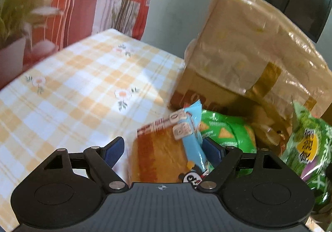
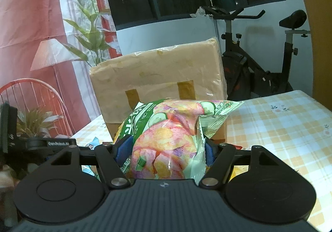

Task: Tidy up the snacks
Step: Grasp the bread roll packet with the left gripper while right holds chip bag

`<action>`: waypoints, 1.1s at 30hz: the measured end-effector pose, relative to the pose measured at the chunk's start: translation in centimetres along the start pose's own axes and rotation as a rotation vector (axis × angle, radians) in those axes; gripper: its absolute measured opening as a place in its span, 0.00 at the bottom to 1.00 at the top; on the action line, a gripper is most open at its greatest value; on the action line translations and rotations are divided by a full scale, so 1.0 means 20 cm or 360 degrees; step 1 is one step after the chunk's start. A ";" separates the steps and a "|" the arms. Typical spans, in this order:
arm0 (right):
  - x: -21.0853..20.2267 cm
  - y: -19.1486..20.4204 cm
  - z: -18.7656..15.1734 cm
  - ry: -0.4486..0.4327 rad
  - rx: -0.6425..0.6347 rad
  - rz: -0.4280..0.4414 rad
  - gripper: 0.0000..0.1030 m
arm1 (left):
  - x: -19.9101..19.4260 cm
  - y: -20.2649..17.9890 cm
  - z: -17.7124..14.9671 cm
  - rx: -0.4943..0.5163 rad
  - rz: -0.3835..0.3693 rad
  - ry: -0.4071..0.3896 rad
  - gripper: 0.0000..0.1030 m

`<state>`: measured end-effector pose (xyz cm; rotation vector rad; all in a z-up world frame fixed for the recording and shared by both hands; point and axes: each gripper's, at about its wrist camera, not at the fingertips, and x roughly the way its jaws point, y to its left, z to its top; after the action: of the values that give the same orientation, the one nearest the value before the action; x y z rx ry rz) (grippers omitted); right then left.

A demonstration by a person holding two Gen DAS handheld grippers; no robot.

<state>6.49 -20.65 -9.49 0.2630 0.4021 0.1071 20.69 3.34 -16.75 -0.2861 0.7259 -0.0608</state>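
Note:
In the left wrist view my left gripper [image 1: 164,151] stands open around a wrapped golden cake [image 1: 159,153] with a light blue wrapper edge [image 1: 193,140]. The left pad [image 1: 115,152] is clear of the wrapper, while the right pad [image 1: 212,152] is right against the blue edge. A green snack bag [image 1: 228,134] lies just behind it. My right gripper [image 2: 166,150] is shut on a green and pink chip bag [image 2: 166,136], held up in front of the box. That chip bag [image 1: 309,149] also shows at the right edge of the left wrist view.
A large taped cardboard box [image 2: 157,78] stands on the yellow checked tablecloth [image 1: 72,97] behind the snacks. More snack packets lie low at the left [image 2: 91,145]. An exercise bike [image 2: 259,66] stands beyond the table. Open cloth stretches to the left [image 1: 62,117] and right [image 2: 280,128].

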 end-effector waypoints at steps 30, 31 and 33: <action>-0.13 0.05 0.06 -0.0118 -0.0082 -0.0036 0.68 | -0.42 -0.02 -0.09 0.0218 0.0136 -0.0243 0.72; -0.14 0.06 0.06 -0.0122 -0.0083 -0.0038 0.68 | -0.44 -0.03 -0.09 0.0219 0.0137 -0.0254 0.72; -0.16 0.06 0.07 -0.0138 -0.0090 -0.0039 0.68 | -0.48 -0.03 -0.07 0.0228 0.0138 -0.0288 0.72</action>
<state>4.10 -20.30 -6.67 0.2063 0.3157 0.0825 12.51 3.94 -11.38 -0.1208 0.5503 -0.0042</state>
